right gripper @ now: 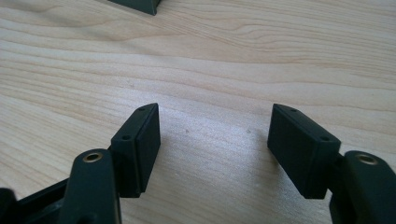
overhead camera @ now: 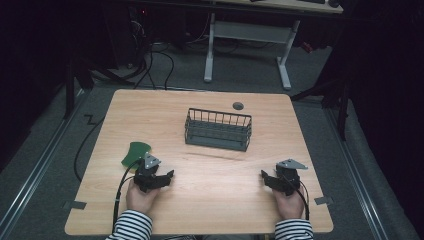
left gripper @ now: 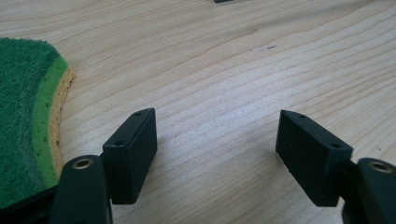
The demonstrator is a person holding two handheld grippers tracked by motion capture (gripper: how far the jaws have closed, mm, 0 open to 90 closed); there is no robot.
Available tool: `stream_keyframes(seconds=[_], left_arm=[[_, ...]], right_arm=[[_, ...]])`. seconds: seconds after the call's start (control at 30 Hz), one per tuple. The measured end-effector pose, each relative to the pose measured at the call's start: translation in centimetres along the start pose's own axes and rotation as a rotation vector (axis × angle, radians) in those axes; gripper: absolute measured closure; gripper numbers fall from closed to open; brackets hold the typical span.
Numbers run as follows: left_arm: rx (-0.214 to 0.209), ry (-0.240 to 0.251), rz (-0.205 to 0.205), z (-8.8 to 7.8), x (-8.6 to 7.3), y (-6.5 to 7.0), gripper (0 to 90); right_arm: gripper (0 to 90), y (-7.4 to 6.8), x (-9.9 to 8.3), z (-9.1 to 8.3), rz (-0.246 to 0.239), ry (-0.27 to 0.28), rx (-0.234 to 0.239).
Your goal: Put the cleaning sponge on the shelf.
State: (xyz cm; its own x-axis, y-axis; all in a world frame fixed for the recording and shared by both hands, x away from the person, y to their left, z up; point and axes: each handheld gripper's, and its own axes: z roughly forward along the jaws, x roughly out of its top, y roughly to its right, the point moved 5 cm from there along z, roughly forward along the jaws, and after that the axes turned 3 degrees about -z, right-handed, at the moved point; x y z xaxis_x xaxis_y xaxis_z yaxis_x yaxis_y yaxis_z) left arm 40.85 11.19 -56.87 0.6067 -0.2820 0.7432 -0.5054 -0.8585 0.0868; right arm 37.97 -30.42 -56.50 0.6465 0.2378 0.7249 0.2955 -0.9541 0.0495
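Green scouring sponge with a yellow foam underside (overhead camera: 134, 153) is lying flat on the pale wooden table (overhead camera: 215, 165), toward the table's left side and well inside its left edge, with bare wood showing all around it except where the left gripper sits. In the left gripper view its curved edge (left gripper: 56, 107) is bulging out at the left of the frame, just beside the outer face of the nearer black jaw, and whether the two are touching cannot be told. Left gripper (overhead camera: 159, 176) is resting low over the table just in front of the sponge, its jaws standing wide apart with nothing but wood grain between them. Right gripper (overhead camera: 270, 179) is sitting well apart from it, near the table's right front corner, jaws likewise spread wide and holding nothing. Between the two grippers a broad strip of open tabletop is lying free. Farther back, near the middle of the table, a dark grey wire basket with upright bars (overhead camera: 218, 130) is standing well clear of both grippers and of the sponge, and behind it a small round dark grommet (overhead camera: 238, 105) is sitting near the far edge.
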Motion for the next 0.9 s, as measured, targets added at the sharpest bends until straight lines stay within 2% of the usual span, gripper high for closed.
stream_keyframes(seconds=[0.13, 0.2, 0.3, 0.53, 0.6, 0.63, 0.7, 0.77, 0.87, 0.9], left_arm=[[0.003, 0.000, -0.004, 0.0, 0.0, 0.0, 30.0], [0.025, -0.008, 0.021, 0.1, -0.1, 0.3, 29.7], [0.010, -0.009, 0.034, 0.1, -0.1, 0.5, 29.0], [0.010, -0.006, 0.028, 0.0, -0.1, 0.5, 29.7], [0.012, -0.009, 0.027, 0.0, 0.0, 0.5, 30.7], [0.011, -0.024, 0.022, 0.0, 0.1, 0.4, 30.9], [0.015, -0.039, 0.020, 0.1, 0.4, 0.3, 31.1], [0.016, -0.034, 0.011, 0.1, 0.7, 0.2, 32.9], [0.014, -0.032, 0.013, 0.1, 1.1, 0.2, 32.9], [0.014, -0.033, 0.021, 0.1, 1.6, 0.4, 33.9]], right_arm=[[34.1, 0.0, 0.0, 0.0, -0.001, -0.001, 0.001], [34.0, -0.2, 0.0, 0.0, -0.016, -0.001, 0.013], [34.0, -0.2, 0.0, 0.0, -0.018, -0.001, 0.015], [34.2, -0.2, 0.0, 0.0, -0.015, -0.001, 0.016], [35.3, -0.2, 0.0, 0.0, -0.013, -0.006, 0.013], [41.3, -0.1, 0.2, 0.0, -0.001, -0.016, 0.006], [44.1, -0.2, 0.5, 0.1, 0.024, -0.015, 0.007], [46.3, -0.6, 1.0, 0.3, 0.028, -0.029, 0.004], [47.7, -1.2, 1.5, 0.5, 0.014, -0.028, 0.018], [49.1, -1.8, 2.2, 0.8, 0.005, -0.025, 0.045]])
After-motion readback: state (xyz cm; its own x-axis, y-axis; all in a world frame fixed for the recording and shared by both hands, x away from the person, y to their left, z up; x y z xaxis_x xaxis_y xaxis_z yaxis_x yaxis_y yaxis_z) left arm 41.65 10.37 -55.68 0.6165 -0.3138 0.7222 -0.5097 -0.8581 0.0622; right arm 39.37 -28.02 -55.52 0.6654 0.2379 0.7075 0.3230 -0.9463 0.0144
